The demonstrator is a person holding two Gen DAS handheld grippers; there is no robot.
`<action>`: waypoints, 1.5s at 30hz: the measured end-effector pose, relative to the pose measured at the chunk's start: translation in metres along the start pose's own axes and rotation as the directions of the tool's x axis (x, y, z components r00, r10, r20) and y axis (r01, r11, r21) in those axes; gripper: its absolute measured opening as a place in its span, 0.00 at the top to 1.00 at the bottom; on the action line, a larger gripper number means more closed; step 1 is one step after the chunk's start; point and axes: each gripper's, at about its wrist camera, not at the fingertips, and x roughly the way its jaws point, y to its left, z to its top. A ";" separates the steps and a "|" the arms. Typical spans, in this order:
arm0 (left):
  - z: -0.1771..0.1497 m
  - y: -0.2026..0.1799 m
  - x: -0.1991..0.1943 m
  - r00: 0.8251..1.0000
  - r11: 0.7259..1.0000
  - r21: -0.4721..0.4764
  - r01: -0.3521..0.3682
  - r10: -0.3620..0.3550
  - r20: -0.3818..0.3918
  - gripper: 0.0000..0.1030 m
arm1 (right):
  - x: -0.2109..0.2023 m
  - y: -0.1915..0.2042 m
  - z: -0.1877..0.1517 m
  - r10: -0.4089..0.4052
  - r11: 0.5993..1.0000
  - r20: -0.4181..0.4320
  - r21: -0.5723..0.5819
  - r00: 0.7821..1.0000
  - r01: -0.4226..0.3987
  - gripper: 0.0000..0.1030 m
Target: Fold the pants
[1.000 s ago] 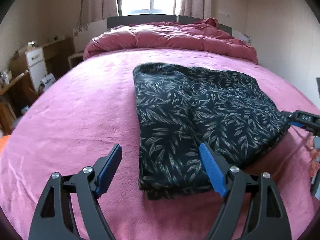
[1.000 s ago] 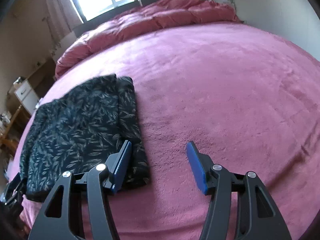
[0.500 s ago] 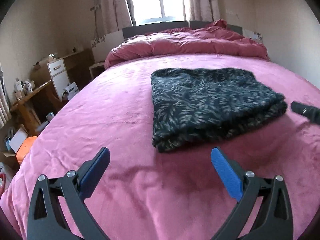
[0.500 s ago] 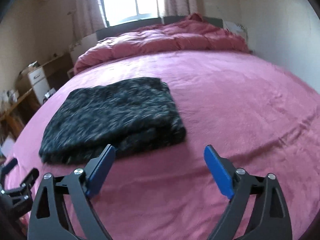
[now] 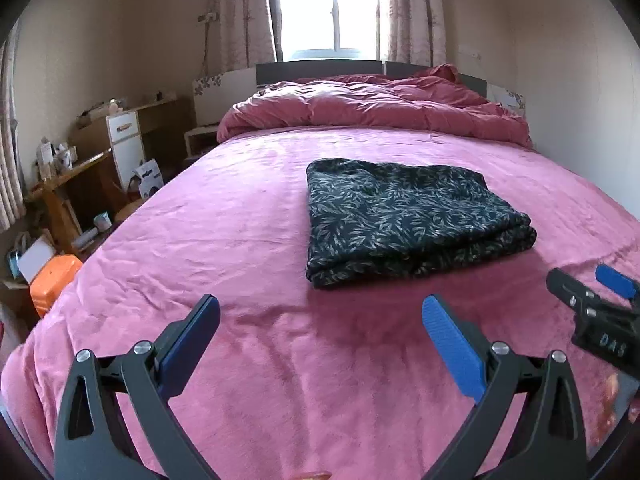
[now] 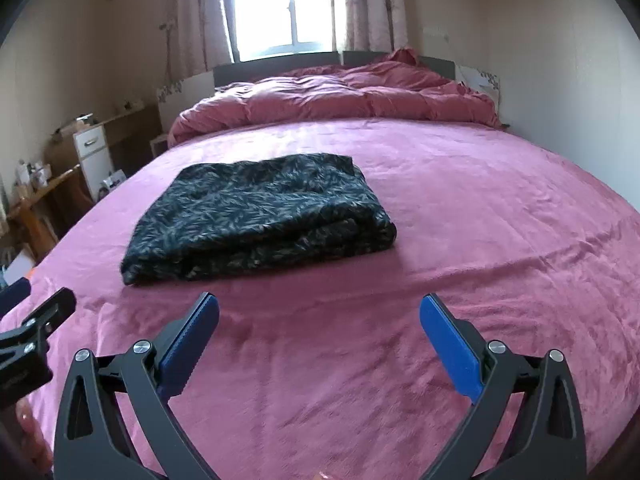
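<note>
On the pink plush bedspread (image 5: 248,216): folded dark leaf-print pants (image 5: 408,216); left gripper (image 5: 320,334) wide, empty; right gripper (image 6: 319,332) still opening, empty.

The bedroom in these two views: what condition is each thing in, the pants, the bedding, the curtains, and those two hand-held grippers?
Leaf-print pants: folded into a layered rectangle, lying flat on the bed, untouched.
Pink bedspread: spread out, lightly wrinkled.
Duvet: bunched up at the headboard.
Curtains: drawn apart, window bright.
Left hand-held gripper: open, empty, short of the pants.
Right hand-held gripper: jaws opening, nothing between them.
</note>
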 end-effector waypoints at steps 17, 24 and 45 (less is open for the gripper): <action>-0.004 0.002 0.006 0.999 1.000 -0.027 -0.006 0.004 -0.044 0.02 | -0.003 0.004 -0.001 0.022 1.000 0.005 -0.003 1.000 -0.022 0.03; -0.005 0.002 0.006 0.998 0.999 -0.042 0.016 -0.019 -0.062 0.02 | -0.004 0.003 -0.001 0.024 1.000 0.011 -0.001 1.000 -0.024 0.03; -0.009 -0.003 0.008 0.996 0.999 -0.037 0.028 -0.031 -0.079 0.02 | -0.004 0.004 -0.001 0.030 1.000 0.002 0.002 1.000 -0.030 0.03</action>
